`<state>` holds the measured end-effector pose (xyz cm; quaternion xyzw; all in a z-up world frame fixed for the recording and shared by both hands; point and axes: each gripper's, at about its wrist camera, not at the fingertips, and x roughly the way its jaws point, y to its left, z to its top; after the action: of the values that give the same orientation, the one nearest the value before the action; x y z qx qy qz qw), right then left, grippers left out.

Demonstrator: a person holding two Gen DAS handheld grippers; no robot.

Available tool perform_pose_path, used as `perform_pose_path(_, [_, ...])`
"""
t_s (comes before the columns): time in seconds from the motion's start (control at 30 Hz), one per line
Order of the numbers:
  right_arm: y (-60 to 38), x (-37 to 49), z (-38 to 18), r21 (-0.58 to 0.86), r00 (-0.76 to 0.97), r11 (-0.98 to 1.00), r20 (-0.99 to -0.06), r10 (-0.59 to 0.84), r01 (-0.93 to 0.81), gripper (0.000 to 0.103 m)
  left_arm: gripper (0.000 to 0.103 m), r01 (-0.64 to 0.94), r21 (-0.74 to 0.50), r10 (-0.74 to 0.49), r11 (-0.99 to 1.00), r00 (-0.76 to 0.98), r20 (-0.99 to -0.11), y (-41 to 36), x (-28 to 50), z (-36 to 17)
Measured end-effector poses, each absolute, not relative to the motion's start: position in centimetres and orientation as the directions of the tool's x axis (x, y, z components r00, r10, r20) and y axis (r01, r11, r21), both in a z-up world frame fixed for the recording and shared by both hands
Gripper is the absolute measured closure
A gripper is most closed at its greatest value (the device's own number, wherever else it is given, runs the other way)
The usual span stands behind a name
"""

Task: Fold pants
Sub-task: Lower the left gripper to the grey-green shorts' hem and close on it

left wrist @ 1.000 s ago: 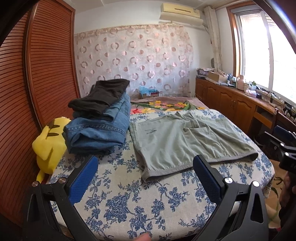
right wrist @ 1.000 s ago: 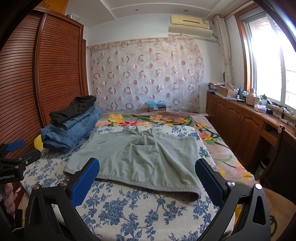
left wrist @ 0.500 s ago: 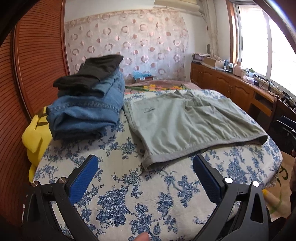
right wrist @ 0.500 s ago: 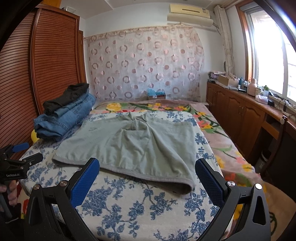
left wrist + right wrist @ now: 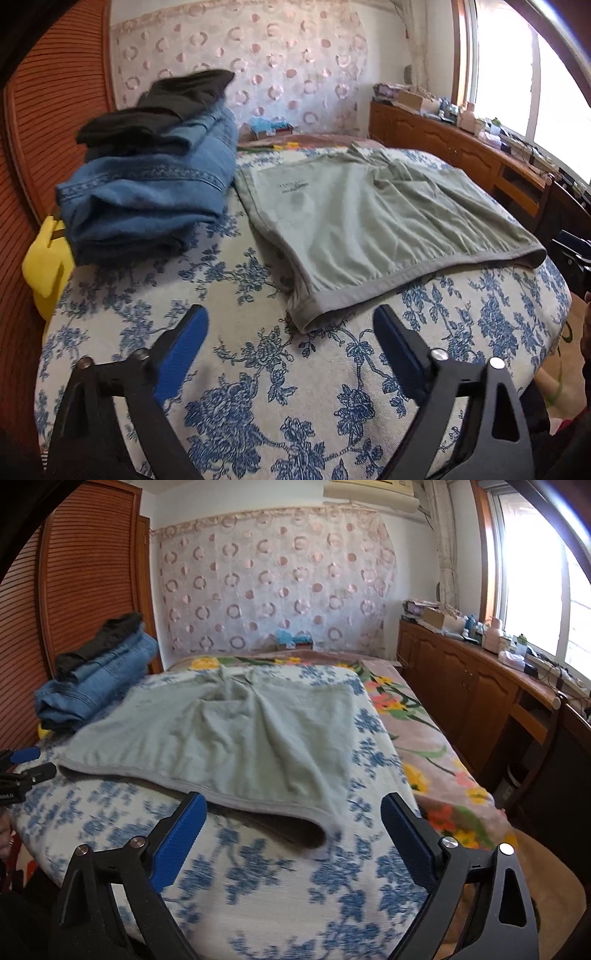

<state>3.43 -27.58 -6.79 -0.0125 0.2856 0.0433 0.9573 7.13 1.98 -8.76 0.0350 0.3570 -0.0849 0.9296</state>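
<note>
Grey-green shorts [image 5: 354,221] lie flat on the bed, waistband edge nearest me; the right wrist view shows the shorts [image 5: 236,734] too. My left gripper [image 5: 290,326] hovers just short of the shorts' near left corner, jaws closing, with only the corner tip of the band between the blue pads and no pad touching it. My right gripper [image 5: 293,816] hangs in front of the near right corner, jaws closing as well, the corner lying in the gap untouched. The left gripper [image 5: 22,764] shows at the left edge of the right wrist view.
A stack of folded jeans [image 5: 147,192] with a black garment [image 5: 159,107] on top sits at the bed's left, a yellow plush toy [image 5: 46,254] beside it. A wooden cabinet [image 5: 472,686] lines the right wall. The blue floral bedspread [image 5: 258,387] covers the bed.
Both grippers came down and forward toward the shorts' near edge. Their blue pads stand slightly closer together than before. The shorts have not moved.
</note>
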Motion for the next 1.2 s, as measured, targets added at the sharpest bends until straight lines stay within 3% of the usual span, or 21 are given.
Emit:
perform_pose_path(0.17, [-28.6,3.4,-7.0,0.018,0.81,0.997,-0.582,0.071,-0.074,0.02,0.034,0.21,-0.009,-0.157,0.978,0.702,-0.695,2.1,8.2,-9.5])
perform_pose_path(0.5, [-28.5,3.5,-6.6,0.071,0.767,0.992,-0.628,0.127,-0.106,0.041,0.054,0.263,-0.024,-0.198,0.965,0.662,-0.723,1.7,9.3,-10.2])
perform_pose_path(0.6, [-28.5,3.6,-6.6,0.06,0.761,0.993,-0.638,0.12,-0.106,0.057,0.06,0.273,-0.025,-0.205,0.962,0.652,-0.73,1.5,10.0,-10.4])
perform_pose_path(0.67, [-28.4,3.5,-6.5,0.063,0.759,0.991,-0.638,0.129,-0.115,0.079,0.073,0.277,-0.042,-0.22,0.96,0.651,-0.726,1.6,10.1,-10.4])
perform_pose_path(0.7, [-28.4,3.4,-6.5,0.058,0.761,0.992,-0.637,0.125,-0.114,0.083,0.076,0.28,-0.053,-0.23,0.958,0.65,-0.724,1.7,10.1,-10.4])
perform_pose_path(0.87, [-28.7,2.9,-5.8,0.044,0.769,0.99,-0.626,0.13,-0.131,0.092,0.09,0.292,-0.067,-0.25,0.954,0.652,-0.716,1.7,9.8,-9.8])
perform_pose_path(1.2, [-29.6,2.3,-3.7,0.023,0.796,0.989,-0.591,0.131,-0.145,0.096,0.093,0.315,-0.082,-0.284,0.946,0.674,-0.682,1.7,7.7,-7.6])
